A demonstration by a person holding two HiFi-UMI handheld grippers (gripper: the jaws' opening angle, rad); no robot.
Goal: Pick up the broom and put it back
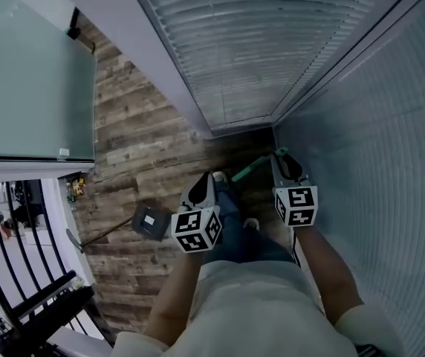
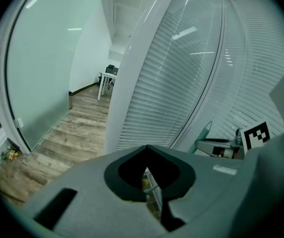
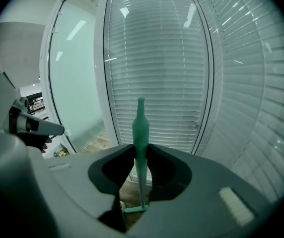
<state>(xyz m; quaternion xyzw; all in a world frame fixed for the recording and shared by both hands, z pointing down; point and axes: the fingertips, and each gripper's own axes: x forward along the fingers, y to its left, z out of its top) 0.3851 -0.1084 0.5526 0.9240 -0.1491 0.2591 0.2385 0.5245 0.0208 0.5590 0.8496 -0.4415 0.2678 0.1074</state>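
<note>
My right gripper (image 3: 141, 147) is shut on the broom's pale green handle (image 3: 140, 125), which sticks up past the jaws; a green crosspiece (image 3: 134, 208) shows below through the gap. In the head view the right gripper (image 1: 281, 156) is at the right, near the blind-covered wall, and the handle (image 1: 251, 169) slants to its left. My left gripper (image 1: 206, 178) hangs beside it over the person's legs. In its own view the left gripper (image 2: 147, 147) has its tips together with nothing between them. The right gripper (image 2: 216, 148) and the handle's tip (image 2: 205, 131) show at that view's right.
Two glass walls with white blinds (image 1: 235, 50) meet in a corner just ahead. A frosted glass panel (image 1: 27, 73) stands at the left, above a black railing (image 1: 27, 288). A dark dustpan (image 1: 151, 222) with a long handle lies on the wooden floor (image 1: 131, 147).
</note>
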